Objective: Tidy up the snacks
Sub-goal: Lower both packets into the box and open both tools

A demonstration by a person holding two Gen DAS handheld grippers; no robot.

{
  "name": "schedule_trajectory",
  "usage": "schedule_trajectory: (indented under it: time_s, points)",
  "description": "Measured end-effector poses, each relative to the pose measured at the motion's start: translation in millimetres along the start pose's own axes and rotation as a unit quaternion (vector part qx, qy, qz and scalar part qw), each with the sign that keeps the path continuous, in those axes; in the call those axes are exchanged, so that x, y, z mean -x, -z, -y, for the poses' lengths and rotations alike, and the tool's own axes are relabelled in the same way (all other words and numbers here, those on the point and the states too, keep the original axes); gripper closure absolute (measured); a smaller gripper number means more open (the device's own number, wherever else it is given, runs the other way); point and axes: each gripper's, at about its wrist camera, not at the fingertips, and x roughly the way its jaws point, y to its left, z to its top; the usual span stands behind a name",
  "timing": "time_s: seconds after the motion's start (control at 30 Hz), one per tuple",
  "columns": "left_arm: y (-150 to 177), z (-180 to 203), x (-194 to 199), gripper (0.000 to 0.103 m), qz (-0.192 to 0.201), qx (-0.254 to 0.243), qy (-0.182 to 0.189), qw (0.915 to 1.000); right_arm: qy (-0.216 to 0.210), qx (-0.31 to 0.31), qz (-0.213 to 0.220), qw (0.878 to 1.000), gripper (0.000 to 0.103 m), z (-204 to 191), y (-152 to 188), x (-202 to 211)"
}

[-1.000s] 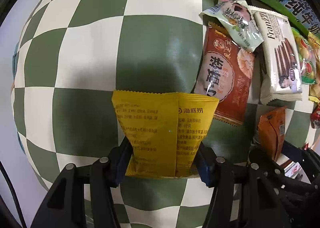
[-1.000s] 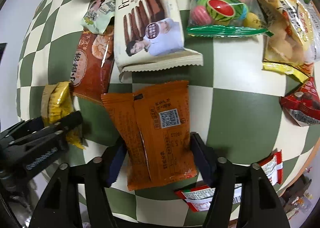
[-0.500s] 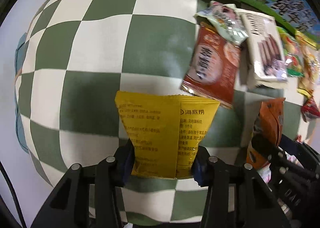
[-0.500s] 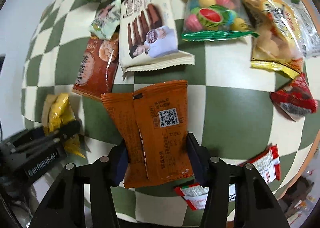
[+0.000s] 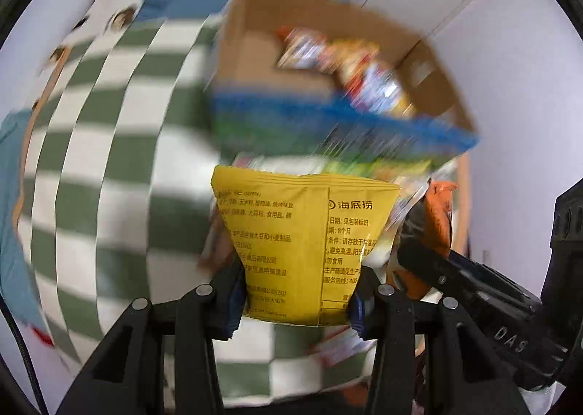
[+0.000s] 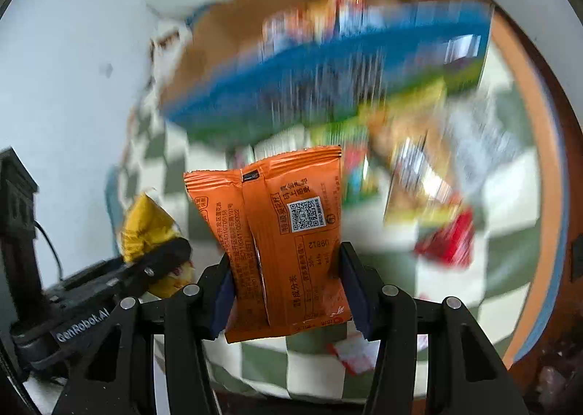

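While blurred by motion, both views still give two crisp packets. Left tool (image 5: 296,300): black jointed fingers with blue pads, clamped on a yellow snack packet (image 5: 302,243) at its lower edge; glossy foil-like film, flat and roughly trapezoid, crimped serrated top seam, a vertical back seam, small dark printed text. Held upright above the counter (image 5: 102,167), clear of its surface. Right tool (image 6: 288,291): same black frame and blue pads, pressed against both sides of an orange snack packet (image 6: 277,236); shiny plastic film, pillow-shaped, slightly creased, serrated top edge, a lengthwise back seam and a printed square code. Also carried upright, off the counter. Seen side by side: orange packet and right tool at the right edge of the left view, yellow packet and left tool at the left of the right view. Covering the counter, a cloth of green and white checks, soft-looking, with an orange and blue band along the rounded rim. Beyond the packets, an open cardboard box (image 5: 255,61): plain brown corrugated walls inside, blue and green print on the near outer face, colourful wrappers smeared inside. Scattered on the cloth near the box, more bright snack bags (image 6: 419,174), too blurred to name, plus a red one (image 6: 448,240) and a small red-and-white sachet (image 6: 355,353) close below the right tool.
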Motion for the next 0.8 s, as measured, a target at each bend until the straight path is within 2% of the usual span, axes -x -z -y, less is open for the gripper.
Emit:
schedule_trajectory:
  time_s: [0.07,0.13,0.27,0.47,0.63,0.73,0.8]
  points:
    - [-36.3,16.7,9.3,0.06,0.016,-0.012,0.001,0.9998,0.0,0.001,0.029,1.0,0.048,9.0,-28.8,26.7]
    - [-65.4,29.1,13.0,0.06,0.028,-0.021,-0.007,0.9994,0.018,0.007,0.06,0.998,0.048,11.9,-67.0,46.0]
    - [-135.2,39.1,-17.5,0.06,0.021,-0.039,-0.039,0.9982,0.061,0.014,0.081,0.995,0.048,16.5,-141.1,47.8]
    - [-207.8,23.7,-84.0,0.06,-0.028,-0.034,-0.098,0.9942,0.121,0.014,0.044,0.992,0.048,40.3,-236.9,-1.1]
    - [-239.0,0.1,-127.3,0.06,-0.068,-0.006,-0.11,0.9916,0.149,0.024,0.006,0.989,0.047,55.0,-280.0,-40.7]
    - [-251.5,-5.7,-136.9,0.059,-0.073,0.004,-0.114,0.9907,0.166,0.03,-0.02,0.985,0.046,60.0,-292.3,-63.6]
    - [-258.4,-9.7,-142.8,0.057,-0.074,0.009,-0.113,0.9908,0.183,0.037,-0.028,0.982,0.035,62.7,-297.8,-72.6]
